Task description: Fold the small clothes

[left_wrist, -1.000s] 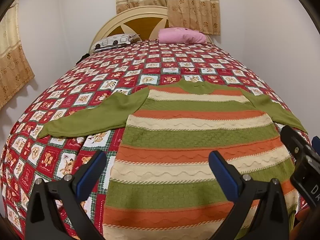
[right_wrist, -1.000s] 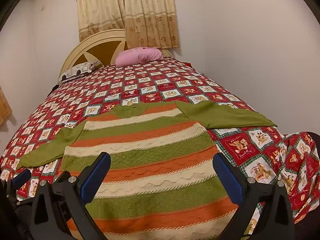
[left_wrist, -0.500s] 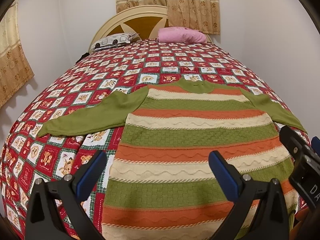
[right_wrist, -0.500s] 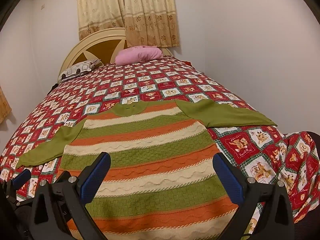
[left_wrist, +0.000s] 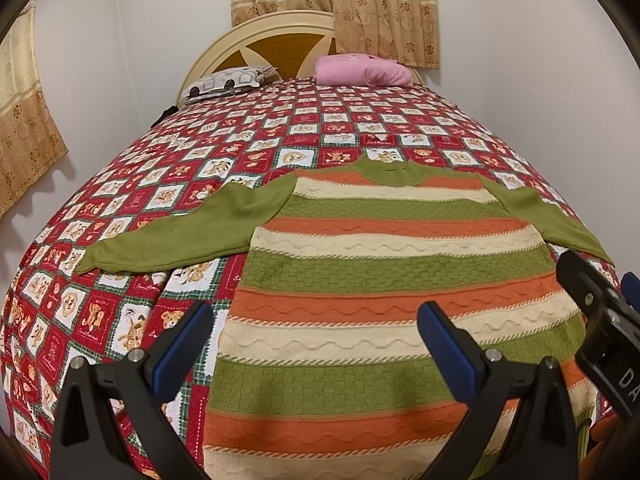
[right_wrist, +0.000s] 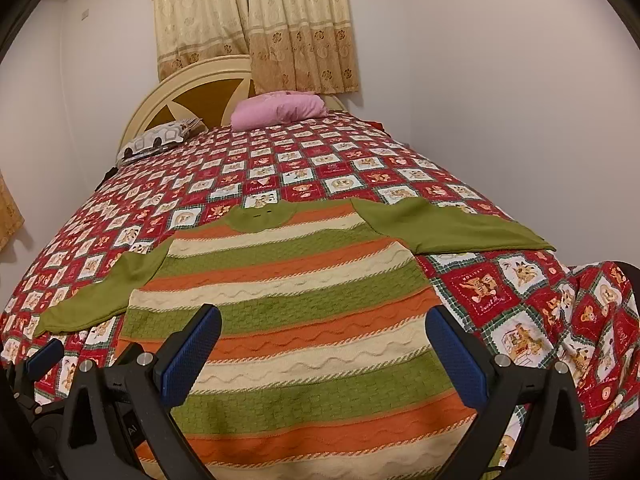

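A knitted sweater with green, orange and cream stripes lies flat on the bed, collar towards the headboard, both green sleeves spread out sideways. The left sleeve reaches toward the bed's left side; the right sleeve lies near the right edge. My left gripper hovers open over the sweater's lower left part, nothing between its blue pads. My right gripper hovers open over the lower right part, also empty. Each gripper shows at the edge of the other's view.
The bed carries a red patchwork quilt with teddy-bear squares. A pink pillow and a grey patterned pillow lie by the cream headboard. Walls stand close on both sides, curtains behind. The quilt hangs off the right edge.
Both views have shifted slightly, the sweater sitting a little lower and closer in frame. The sweater itself has not moved and both grippers stay open.
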### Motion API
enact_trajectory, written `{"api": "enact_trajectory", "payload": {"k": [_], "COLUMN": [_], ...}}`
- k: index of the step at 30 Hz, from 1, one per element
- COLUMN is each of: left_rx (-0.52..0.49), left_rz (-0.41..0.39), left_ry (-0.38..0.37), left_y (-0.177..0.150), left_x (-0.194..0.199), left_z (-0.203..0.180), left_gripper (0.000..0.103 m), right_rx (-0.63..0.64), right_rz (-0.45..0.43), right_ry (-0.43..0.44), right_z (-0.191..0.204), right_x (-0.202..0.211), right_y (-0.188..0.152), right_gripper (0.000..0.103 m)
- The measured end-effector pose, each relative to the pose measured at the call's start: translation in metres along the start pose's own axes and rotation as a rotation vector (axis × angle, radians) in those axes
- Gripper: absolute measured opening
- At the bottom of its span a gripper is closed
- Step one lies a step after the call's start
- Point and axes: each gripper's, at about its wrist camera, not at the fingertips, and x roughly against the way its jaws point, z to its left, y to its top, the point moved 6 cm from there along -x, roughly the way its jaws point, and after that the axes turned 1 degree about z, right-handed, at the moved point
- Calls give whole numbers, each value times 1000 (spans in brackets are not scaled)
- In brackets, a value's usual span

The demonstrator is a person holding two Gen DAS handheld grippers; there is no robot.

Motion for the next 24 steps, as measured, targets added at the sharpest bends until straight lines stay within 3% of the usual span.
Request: {"api": "enact_trajectory", "payload": {"k": [24], "left_rx": [0], "left_rz": [2], "left_ry": [0], "left_y": [-1], "left_x": [0], "left_z": [-1], "left_gripper": [103], "right_rx": [2], "right_rz": [8], "right_ry": [1], "right_z": [3], "right_x": [-1], "right_y": [0], "right_gripper": [102]}}
